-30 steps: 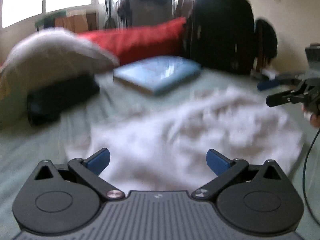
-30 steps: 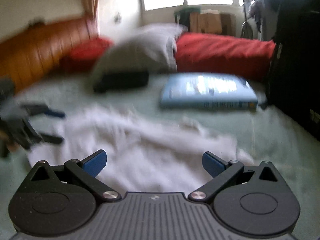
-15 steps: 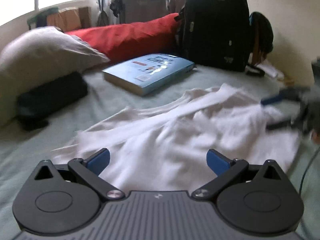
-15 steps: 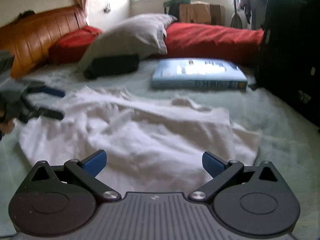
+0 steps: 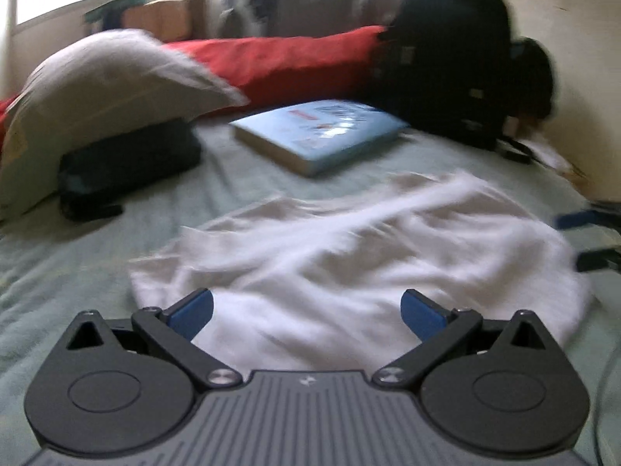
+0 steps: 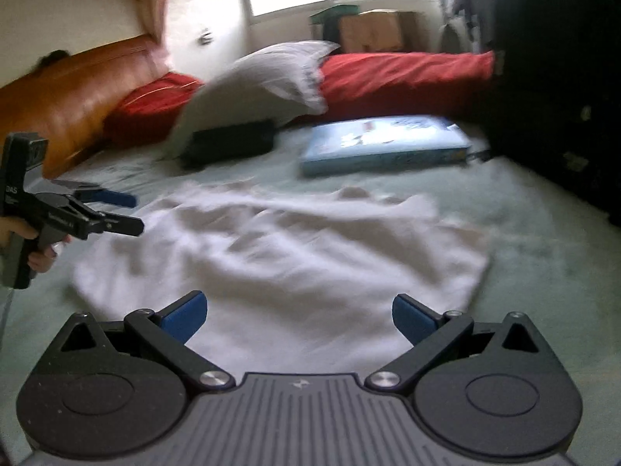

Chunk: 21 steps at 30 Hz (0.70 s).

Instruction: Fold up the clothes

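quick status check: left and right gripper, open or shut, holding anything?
Left gripper: open, holding nothing, hovering over the white garment.
Right gripper: open, holding nothing, also above the white garment.

Readable text is scarce on my feeds. On the left gripper (image 6: pixel 134 211), seen from the right wrist view, I can make out "DAS" in white on its black body; smaller print under it and along the finger arm is too blurred to read. The blue book (image 6: pixel 382 143) has cover print and spine lettering, both smeared by motion blur, illegible in either view. No numbers readable.
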Available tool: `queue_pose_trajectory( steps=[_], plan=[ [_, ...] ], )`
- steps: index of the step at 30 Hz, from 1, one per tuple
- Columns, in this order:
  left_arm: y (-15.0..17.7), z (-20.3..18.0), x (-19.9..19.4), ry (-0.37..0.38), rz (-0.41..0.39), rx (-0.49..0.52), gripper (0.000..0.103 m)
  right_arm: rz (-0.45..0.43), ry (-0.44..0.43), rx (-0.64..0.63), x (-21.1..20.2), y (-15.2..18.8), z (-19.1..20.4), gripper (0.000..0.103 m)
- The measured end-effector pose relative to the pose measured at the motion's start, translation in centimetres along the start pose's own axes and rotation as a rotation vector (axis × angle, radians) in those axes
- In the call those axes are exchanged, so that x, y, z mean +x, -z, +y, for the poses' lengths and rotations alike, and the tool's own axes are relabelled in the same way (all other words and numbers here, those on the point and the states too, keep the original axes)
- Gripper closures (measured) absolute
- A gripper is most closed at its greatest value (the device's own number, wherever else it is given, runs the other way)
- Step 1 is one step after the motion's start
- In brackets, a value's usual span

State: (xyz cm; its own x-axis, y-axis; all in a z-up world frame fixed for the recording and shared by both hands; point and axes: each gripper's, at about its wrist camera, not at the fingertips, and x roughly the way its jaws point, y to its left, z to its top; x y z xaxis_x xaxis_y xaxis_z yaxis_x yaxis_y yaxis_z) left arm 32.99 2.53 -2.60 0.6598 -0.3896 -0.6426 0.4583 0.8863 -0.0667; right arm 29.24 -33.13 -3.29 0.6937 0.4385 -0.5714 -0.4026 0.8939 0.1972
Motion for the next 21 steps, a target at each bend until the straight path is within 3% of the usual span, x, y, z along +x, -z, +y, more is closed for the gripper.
queue_pose_trajectory(
  steps=[2,4,6,9,15,18,21],
  plan=[
    [1.8,-0.7,-0.8,0.009,0.019,0.035,0.001,0.038,-0.001,-0.021,0.2,1.7,0.7,0.0],
    [3.7,0.1,-0.8,-0.018,0.072,0.006,0.001,0.089,0.036,-0.001,0.2,3.6,0.2,0.0],
    [5.2,0.9,-1.5,-0.02,0.085,-0.023,0.001,0.061,0.023,0.015,-1.2,4.8,-0.3,0.0],
    [4.6,0.6,-3.1,-0.076,0.089,-0.017,0.001,0.068,0.049,0.026,-3.0,4.0,0.2,0.0],
    [0.5,-0.8,-2.8,0.046,-0.03,-0.01,0.001,0.002,-0.013,-0.06,-1.9,0.0,2.4,0.0],
    [-2.1,-0.6,0.3,0.148,-0.028,-0.088,0.001,-0.01,-0.051,-0.095,0.7,-2.3,3.2,0.0],
    [-3.6,0.3,4.2,0.202,0.0,-0.162,0.001,0.015,-0.049,-0.041,3.5,-3.3,2.2,0.0]
  ],
)
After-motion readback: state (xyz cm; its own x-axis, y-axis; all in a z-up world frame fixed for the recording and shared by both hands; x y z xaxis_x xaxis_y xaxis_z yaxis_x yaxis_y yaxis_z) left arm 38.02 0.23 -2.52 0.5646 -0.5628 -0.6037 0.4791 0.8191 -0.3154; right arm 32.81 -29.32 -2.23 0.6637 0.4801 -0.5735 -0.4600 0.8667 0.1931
